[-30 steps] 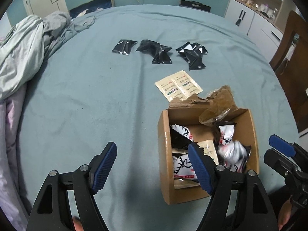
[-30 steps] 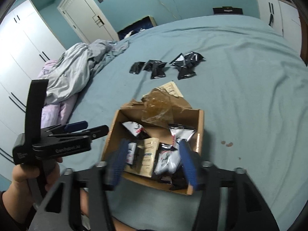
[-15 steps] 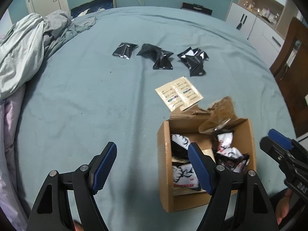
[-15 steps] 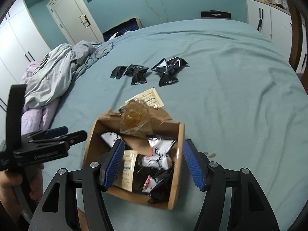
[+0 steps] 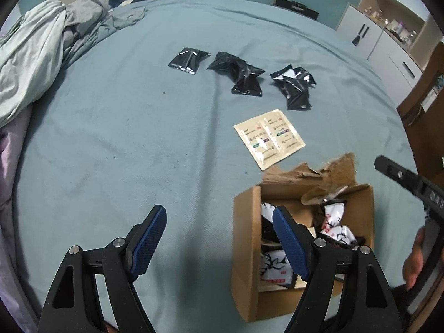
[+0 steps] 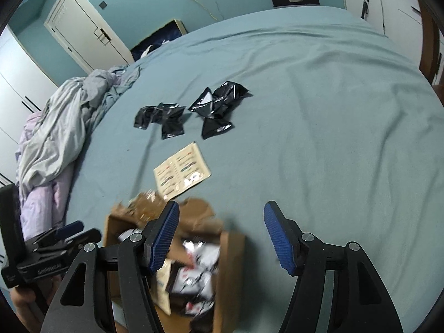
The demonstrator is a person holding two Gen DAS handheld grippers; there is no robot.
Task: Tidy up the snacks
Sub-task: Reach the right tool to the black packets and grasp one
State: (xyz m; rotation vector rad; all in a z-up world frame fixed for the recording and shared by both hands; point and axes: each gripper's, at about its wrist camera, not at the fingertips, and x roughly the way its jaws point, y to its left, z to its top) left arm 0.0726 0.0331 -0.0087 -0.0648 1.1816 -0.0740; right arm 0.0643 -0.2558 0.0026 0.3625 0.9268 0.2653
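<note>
An open cardboard box (image 5: 245,252) (image 6: 230,277) on the teal bed holds several black-and-white snack packets (image 5: 274,269). Beyond it lie two tan sachets (image 5: 269,138) (image 6: 181,173) and three small piles of black packets (image 5: 188,61) (image 5: 241,75) (image 5: 294,86), which also show in the right wrist view (image 6: 213,111). My left gripper (image 5: 219,238) is open and empty, above the bed at the box's left wall. My right gripper (image 6: 220,236) is open and empty, above the box's far right corner.
Crumpled grey and lilac bedding (image 5: 36,63) lies at the bed's left side. White cabinets (image 5: 388,38) and a wooden chair (image 5: 427,94) stand to the right. A white door (image 6: 83,27) is in the teal far wall.
My right gripper has lifted up out of the box and shifted right, empty. My left gripper has stayed nearly still. The box contents have shifted a little.
</note>
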